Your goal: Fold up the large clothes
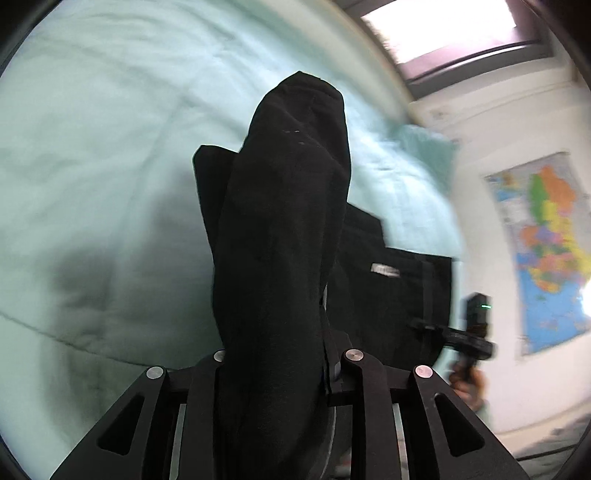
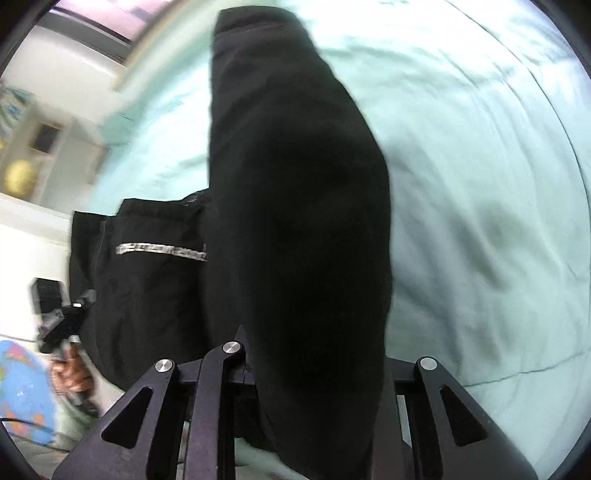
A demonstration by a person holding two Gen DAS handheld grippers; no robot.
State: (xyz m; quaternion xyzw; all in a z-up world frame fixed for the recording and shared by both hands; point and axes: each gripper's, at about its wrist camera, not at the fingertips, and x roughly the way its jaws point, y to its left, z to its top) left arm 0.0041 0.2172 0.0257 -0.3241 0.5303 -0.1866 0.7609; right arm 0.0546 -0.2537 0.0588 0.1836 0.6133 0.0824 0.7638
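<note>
A large black garment (image 1: 280, 236) hangs in the air over a pale green bed sheet (image 1: 92, 166). My left gripper (image 1: 280, 365) is shut on one bunched end of it, and the cloth covers the fingertips. My right gripper (image 2: 306, 354) is shut on another bunched end of the same black garment (image 2: 295, 206). A flat panel with a white label strip (image 2: 159, 253) hangs between the two grippers; the strip also shows in the left wrist view (image 1: 386, 270). Each gripper appears in the other's view, the right one (image 1: 472, 332) and the left one (image 2: 62, 325).
The bed sheet (image 2: 480, 147) fills most of both views beneath the garment. A white wall with a coloured map poster (image 1: 546, 251) stands beside the bed. A window (image 1: 443, 22) is at the top. A globe (image 2: 22, 391) sits low at the left.
</note>
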